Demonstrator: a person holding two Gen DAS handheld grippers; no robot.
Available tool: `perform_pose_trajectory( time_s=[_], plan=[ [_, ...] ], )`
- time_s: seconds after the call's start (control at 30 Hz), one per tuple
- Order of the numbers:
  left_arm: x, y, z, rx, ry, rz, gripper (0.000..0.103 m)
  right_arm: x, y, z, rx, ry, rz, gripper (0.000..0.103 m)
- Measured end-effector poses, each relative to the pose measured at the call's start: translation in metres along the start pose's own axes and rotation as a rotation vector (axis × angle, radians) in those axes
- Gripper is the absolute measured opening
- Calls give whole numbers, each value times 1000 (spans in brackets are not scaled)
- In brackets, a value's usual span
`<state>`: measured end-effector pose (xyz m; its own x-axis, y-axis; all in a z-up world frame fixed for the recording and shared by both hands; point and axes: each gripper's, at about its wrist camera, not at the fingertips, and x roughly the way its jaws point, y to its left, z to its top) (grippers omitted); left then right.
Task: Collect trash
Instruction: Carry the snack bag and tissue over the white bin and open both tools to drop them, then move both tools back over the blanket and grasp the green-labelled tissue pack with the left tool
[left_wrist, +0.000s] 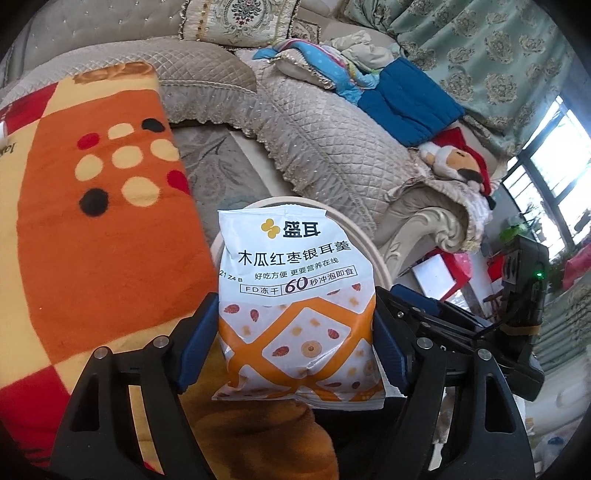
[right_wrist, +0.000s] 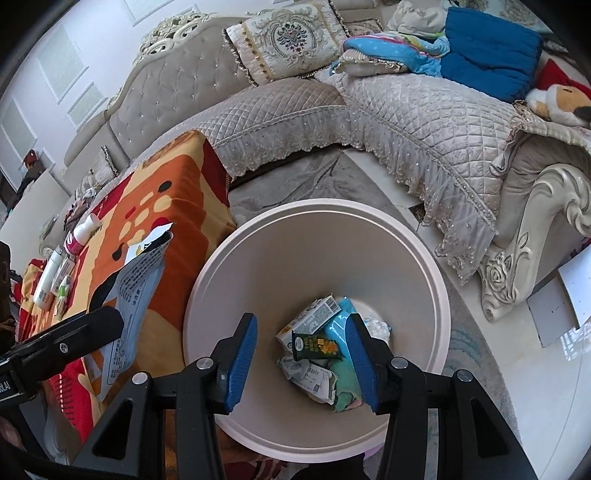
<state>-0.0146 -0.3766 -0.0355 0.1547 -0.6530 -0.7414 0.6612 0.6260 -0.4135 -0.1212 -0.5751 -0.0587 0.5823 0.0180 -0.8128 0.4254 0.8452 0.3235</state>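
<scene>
Left tongs (left_wrist: 295, 325) grip the snack packet (left_wrist: 295, 295) upright, torn top pointing away.

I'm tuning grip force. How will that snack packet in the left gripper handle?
The packet looks like thin crinkled foil, so probably floppy and light. It bulges between the left gripper's pads, so likely squashy; glossy film may slip.
</scene>
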Motion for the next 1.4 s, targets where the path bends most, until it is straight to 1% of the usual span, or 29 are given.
perform_pose_trajectory(
  time_s=[0.4, 0.53, 0.63, 0.7, 0.77, 0.9, 1.17, 1.27, 1.33, 1.4],
  plan=[
    [-6, -3, 4, -9, -8, -82, 80, -9, -7, 4, 24, -19, -16, 48],
    [-9, -4, 4, -9, -14, -89, 81, -10, -5, 4, 19, -23, -15, 48],
    [-13, -6, 5, -3, -27, -116, 84, -11, -6, 5, 21, -27, -17, 48],
    [-14, -7, 6, 0, -32, -115, 85, -11, -6, 5, 25, -27, -17, 48],
    [-16, -9, 5, 12, -34, -95, 85, -11, -6, 5, 30, -25, -17, 48],
    [-20, -7, 0, 27, -45, -16, 85, -11, 0, 6, 15, -25, -4, 48],
    [-41, 19, -9, 6, -111, 119, 85, -6, 21, 3, -23, -15, 22, 48],
    [-51, 28, -12, 8, -148, 153, 85, -3, 35, 1, -48, -8, 31, 48],
    [-57, 35, -14, 6, -160, 182, 85, -3, 42, 0, -61, -8, 39, 48],
    [-62, 41, -16, 1, -169, 195, 85, -2, 51, -1, -76, -9, 47, 48]
  ],
)
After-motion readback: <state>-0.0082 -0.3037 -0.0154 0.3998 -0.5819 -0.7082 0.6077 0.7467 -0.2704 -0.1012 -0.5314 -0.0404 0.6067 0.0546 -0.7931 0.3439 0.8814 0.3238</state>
